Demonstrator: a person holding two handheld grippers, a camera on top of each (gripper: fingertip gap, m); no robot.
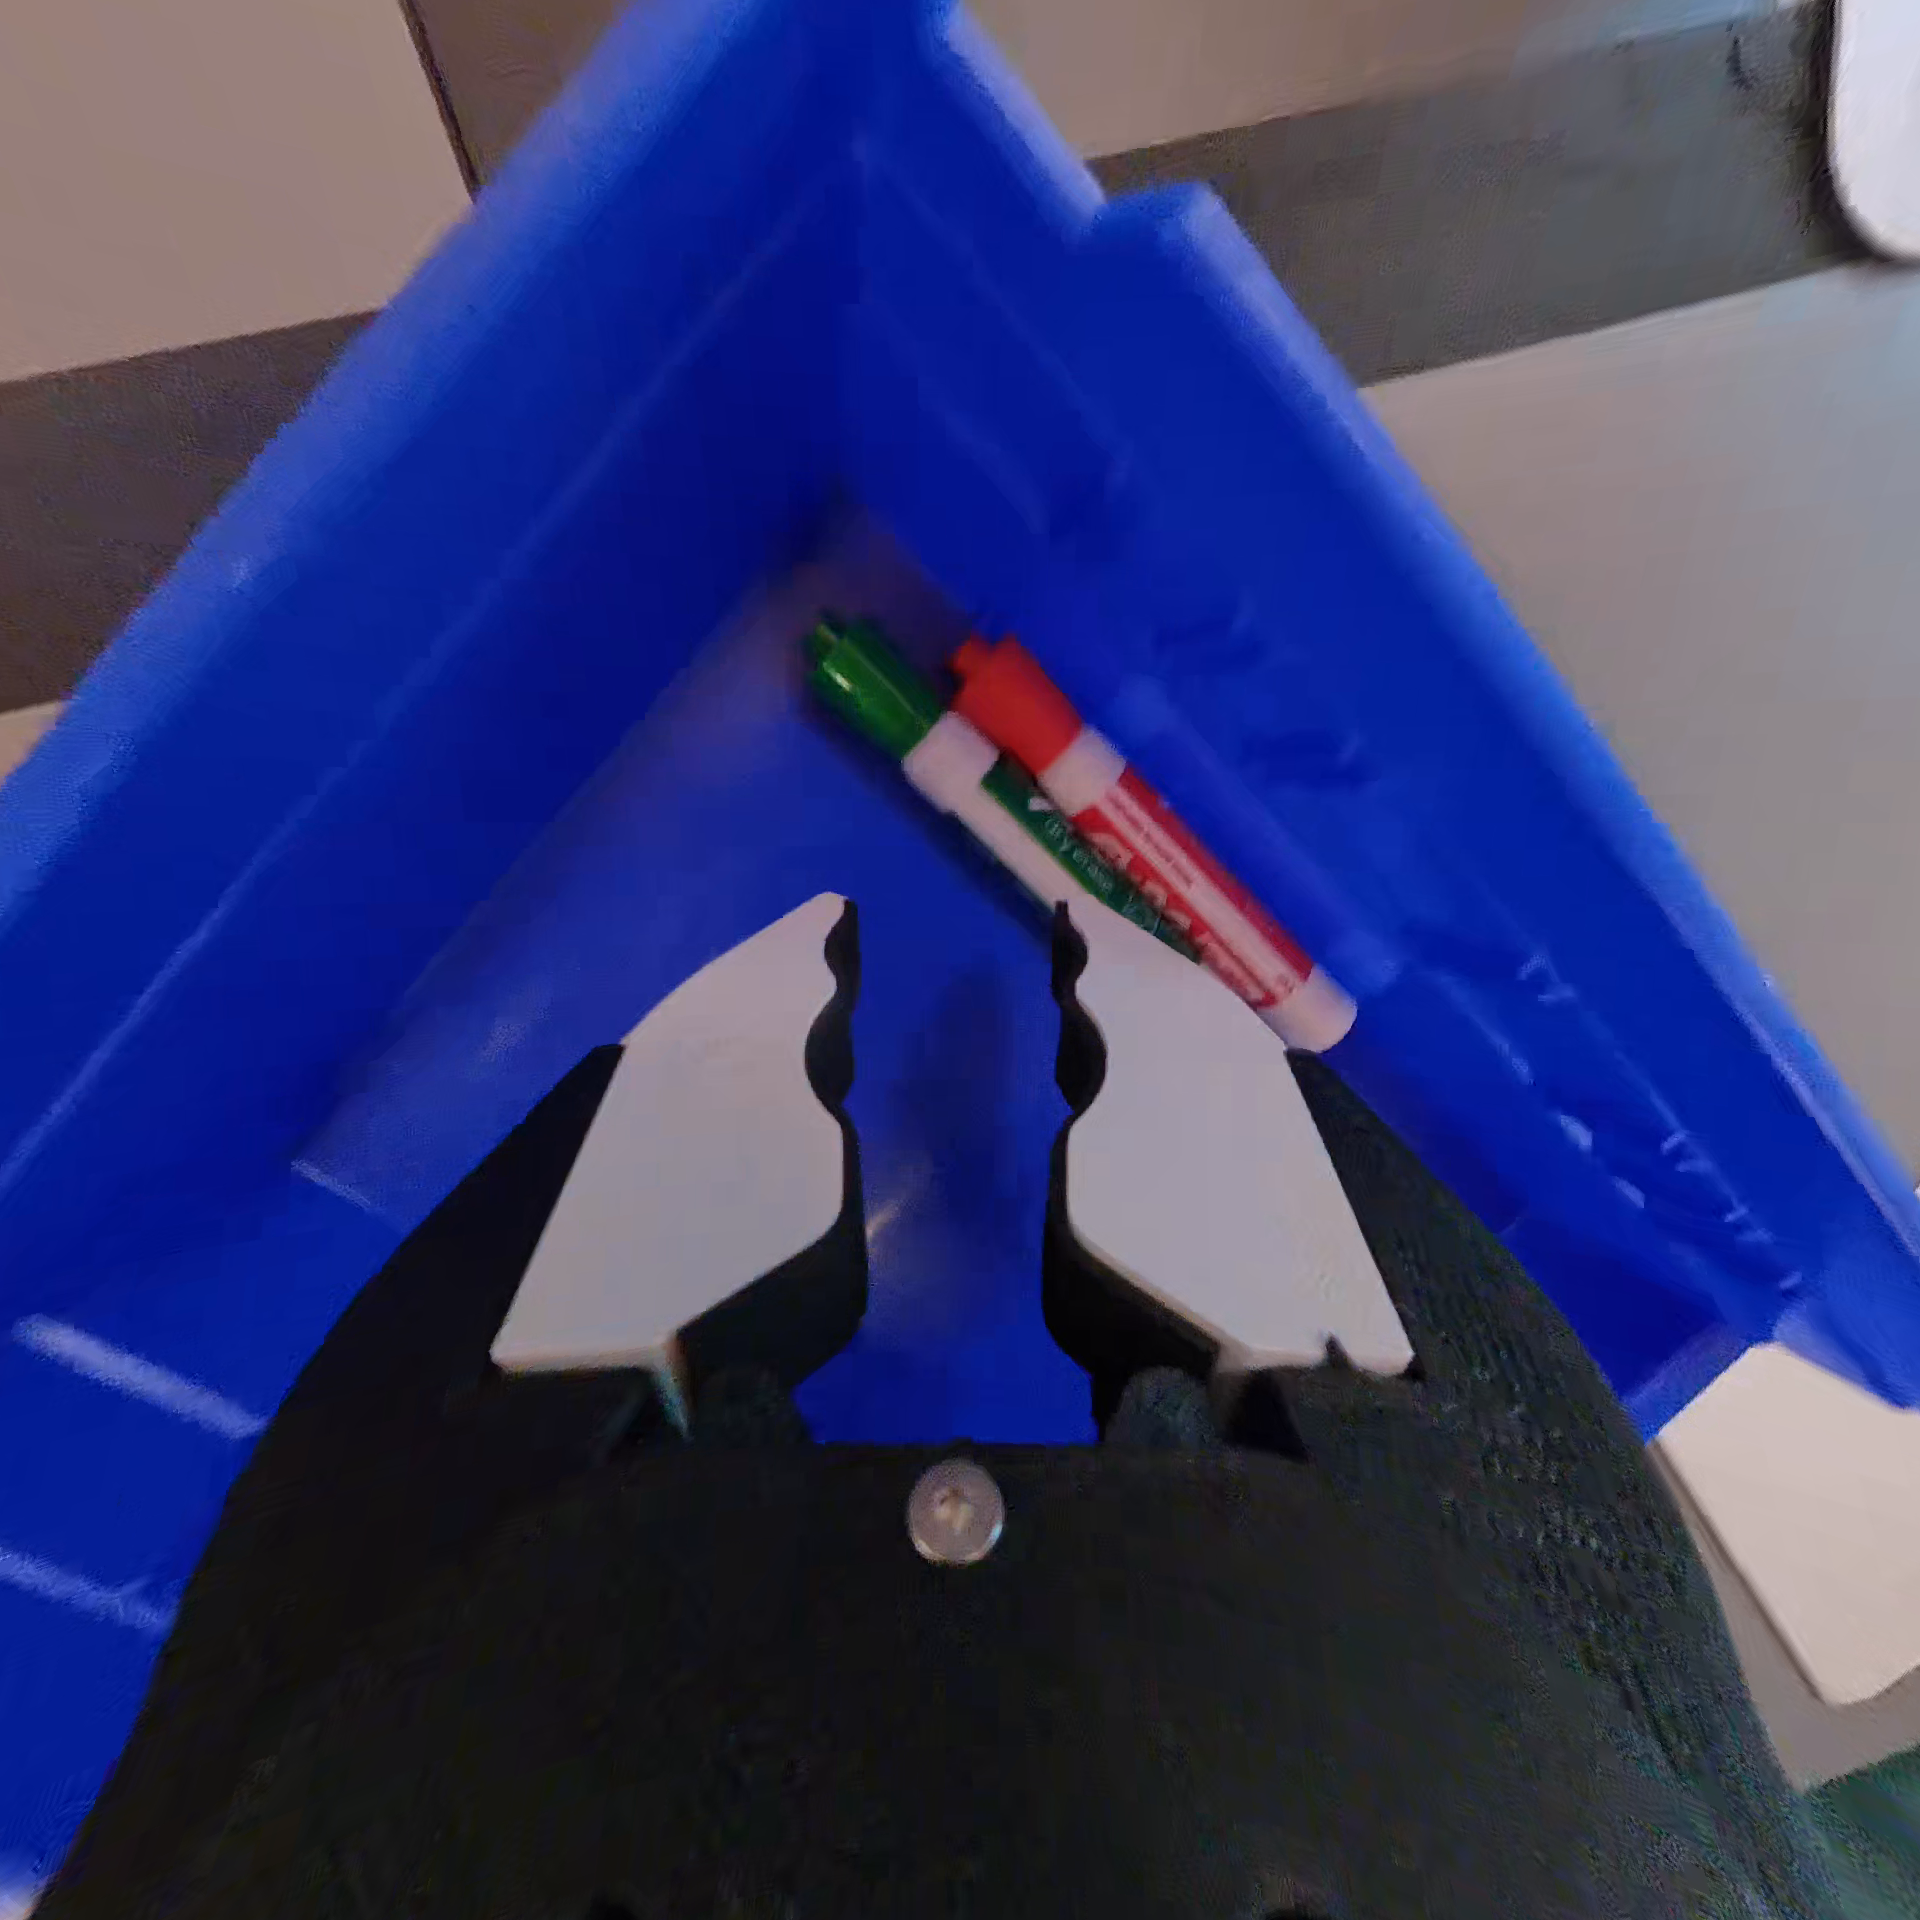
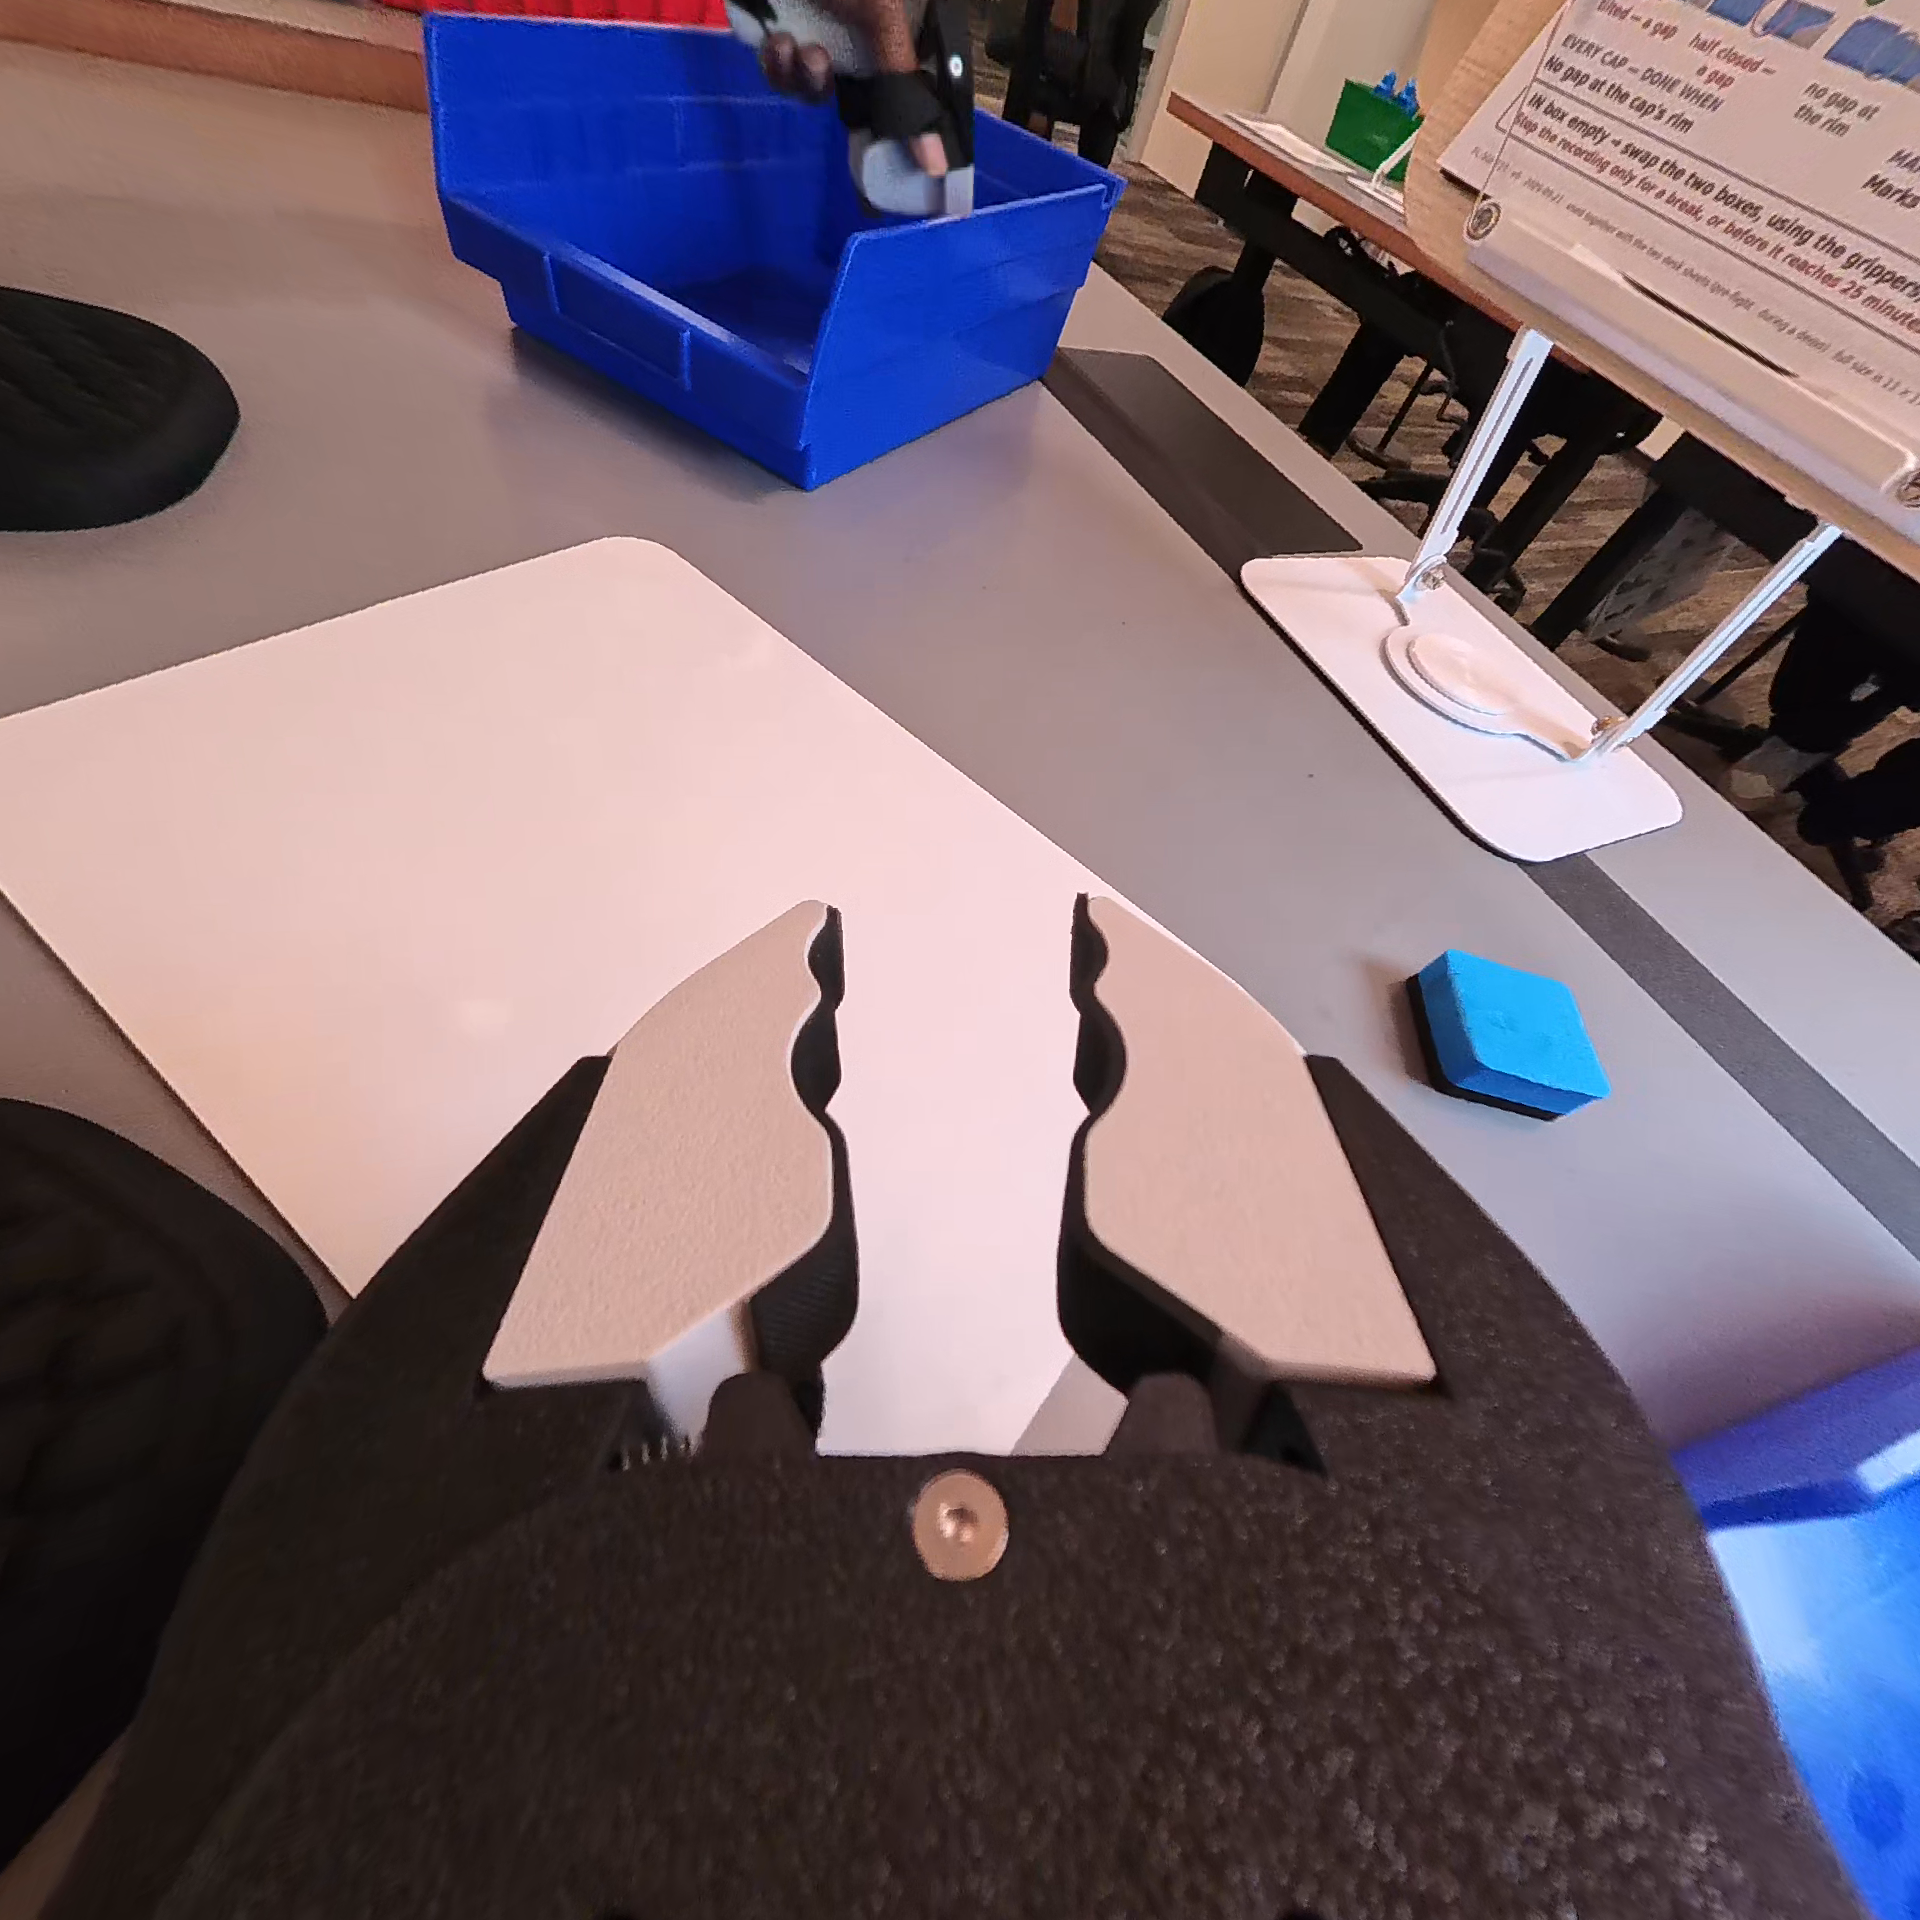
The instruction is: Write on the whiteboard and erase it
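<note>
The left tool (image 1: 954,920) hangs inside the blue bin (image 1: 520,644), fingers parted and empty, just short of the green marker (image 1: 997,821) and red marker (image 1: 1132,821) lying side by side. The right tool (image 2: 956,920), likewise parted and empty, hovers over the whiteboard (image 2: 468,810) on the tabletop (image 2: 1039,582); the blue eraser (image 2: 1507,1034) sits right.

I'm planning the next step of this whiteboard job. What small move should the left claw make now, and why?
Probably ease the left claw forward and to the right, then shut on one marker. It is open inside the blue bin, holding nothing. The green marker and red marker lie side by side against the bin wall, just past its fingertips. The whiteboard is blank, so a marker comes first.
</note>
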